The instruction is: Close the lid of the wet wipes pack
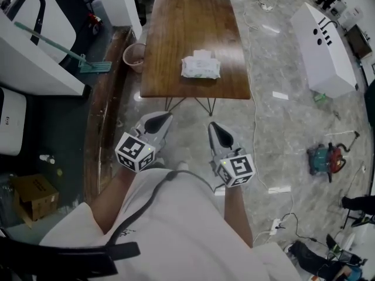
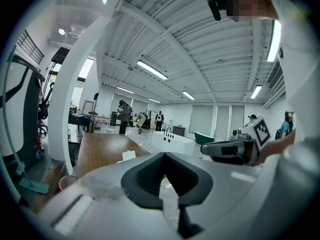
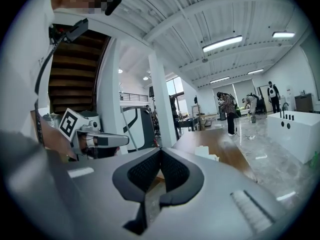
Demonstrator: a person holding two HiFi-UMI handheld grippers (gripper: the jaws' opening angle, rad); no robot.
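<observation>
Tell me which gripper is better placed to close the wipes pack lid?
Probably the right gripper: the wipes pack lies more nearly ahead of it than of the left gripper. Both are shut, empty.

A pack of wipes (image 1: 201,67) lies on the near half of the table (image 1: 187,22). A bucket (image 1: 134,57) stands just left of the table, a tub (image 1: 328,63) well right of it, and a cardboard box (image 1: 35,195) far left.
</observation>
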